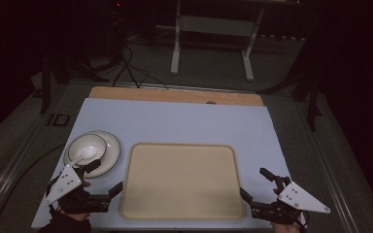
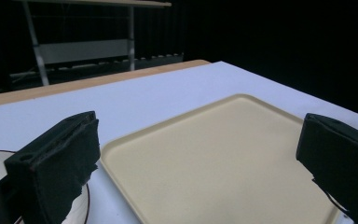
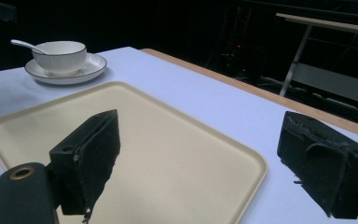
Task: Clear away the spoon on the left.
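Right gripper view reveals spoon (image 3: 25, 45) handle.

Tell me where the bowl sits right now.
In the high view the bowl sits on a plate at the table's left side, just left of the tray and just beyond the left claw; a spoon rests in it.

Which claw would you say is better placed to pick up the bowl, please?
Left. The left claw is open right beside the plate holding the bowl; the right claw is across the tray.

Both tools (image 1: 106, 175) (image 1: 256, 182) wide open, low.
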`<state>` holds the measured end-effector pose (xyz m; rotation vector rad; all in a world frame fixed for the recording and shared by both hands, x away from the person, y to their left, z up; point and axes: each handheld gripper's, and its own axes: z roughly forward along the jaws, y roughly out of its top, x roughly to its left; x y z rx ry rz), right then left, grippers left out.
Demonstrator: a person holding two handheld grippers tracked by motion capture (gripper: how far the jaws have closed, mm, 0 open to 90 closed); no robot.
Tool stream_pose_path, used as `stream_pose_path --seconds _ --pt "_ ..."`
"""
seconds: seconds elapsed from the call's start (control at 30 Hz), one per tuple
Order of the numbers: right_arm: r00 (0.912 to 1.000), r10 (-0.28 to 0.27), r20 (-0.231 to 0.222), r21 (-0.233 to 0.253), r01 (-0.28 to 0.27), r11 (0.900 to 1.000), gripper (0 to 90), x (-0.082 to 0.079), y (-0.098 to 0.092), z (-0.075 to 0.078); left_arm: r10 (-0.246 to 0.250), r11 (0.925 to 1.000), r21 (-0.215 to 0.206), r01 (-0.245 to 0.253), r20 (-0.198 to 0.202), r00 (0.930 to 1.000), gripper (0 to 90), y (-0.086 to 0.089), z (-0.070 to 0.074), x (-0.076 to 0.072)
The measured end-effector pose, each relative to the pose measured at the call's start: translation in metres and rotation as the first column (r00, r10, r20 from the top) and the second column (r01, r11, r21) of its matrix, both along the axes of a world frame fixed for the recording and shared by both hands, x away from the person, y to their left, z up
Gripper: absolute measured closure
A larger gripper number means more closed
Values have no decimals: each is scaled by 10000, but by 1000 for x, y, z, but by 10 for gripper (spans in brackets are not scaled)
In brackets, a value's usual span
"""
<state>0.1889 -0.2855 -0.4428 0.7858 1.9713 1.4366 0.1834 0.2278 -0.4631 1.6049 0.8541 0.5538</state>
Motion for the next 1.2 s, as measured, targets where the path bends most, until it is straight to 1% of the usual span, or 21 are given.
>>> stream_pose_path --seconds 0.03,0.07,0.27,0.3,0.37,0.43,0.47,0.57,0.6,0.63,0.67,0.7,0.73,0.8,0.83,0.87,0.9,0.93,1.03,1.07,1.2 --pt "10000 -5 -17 -15 5 10000 132 0 0 0 -211 9997 -158 210 -77 9997 0 1 0 0" --pt "10000 -5 -17 -15 5 10000 132 0 0 0 -211 9997 -158 210 -77 9997 0 1 0 0" --pt "10000 -51 -39 -69 51 10000 131 -1 2 0 -636 9980 44 638 -371 9973 0 -2 4 1" --pt "10000 -42 -54 -73 41 10000 132 -1 2 -1 -880 9961 44 883 -513 9948 0 -4 6 1" --pt "10000 -11 -60 -73 10 10000 132 -1 2 -1 -988 9951 40 992 -543 9936 0 -6 8 1" --pt "10000 89 -46 -85 -89 9999 131 -1 4 0 -1315 9907 301 1329 -452 9903 0 -12 16 -3" --pt "9998 187 -38 -10 -187 9998 130 -2 4 0 -1315 9907 301 1329 -452 9903 0 -12 16 -3" --pt "9993 361 32 104 -362 9993 127 -3 4 1 -1749 9828 514 1776 -540 9831 0 -17 25 -6" --pt "9989 452 121 125 -453 9989 125 -4 4 1 -2041 9770 520 2068 -529 9775 0 -19 31 -7" --pt "9989 452 121 125 -453 9989 125 -4 4 1 -2041 9770 520 2068 -529 9775 0 -19 31 -7" --pt "9989 424 192 4 -424 9991 125 -5 6 1 -2263 9708 701 2295 -511 9727 0 -22 40 -8" --pt "9990 416 161 -17 -416 9991 126 -5 6 1 -2263 9708 701 2295 -511 9727 0 -22 40 -8" --pt "9990 408 173 -75 -406 9991 125 -5 7 1 -2448 9654 791 2484 -527 9681 0 -24 49 -8" --pt "9989 428 179 -135 -426 9990 125 -5 8 1 -2538 9613 991 2570 -430 9663 0 -25 59 -9" --pt "9988 459 193 -136 -456 9989 126 -5 8 1 -2538 9613 991 2570 -430 9663 0 -25 59 -9" --pt "9985 492 220 -138 -489 9987 126 -6 8 1 -2534 9606 1081 2562 -398 9666 0 -24 68 -8" --pt "9981 558 250 -100 -556 9984 125 -6 8 1 -2534 9606 1081 2562 -398 9666 0 -24 68 -8" --pt "9977 624 247 -57 -623 9980 125 -6 8 1 -2610 9582 1097 2644 -446 9643 0 -23 72 -7" --pt "9973 688 258 -22 -687 9976 125 -5 8 1 -2507 9601 1187 2532 -355 9674 1 -20 85 -3" --pt "9973 694 228 4 -695 9976 125 -5 7 1 -2453 9624 1123 2474 -328 9689 1 -18 91 0" --pt "9974 694 181 11 -694 9976 125 -5 7 1 -2227 9689 1036 2246 -298 9744 1 -12 100 6"
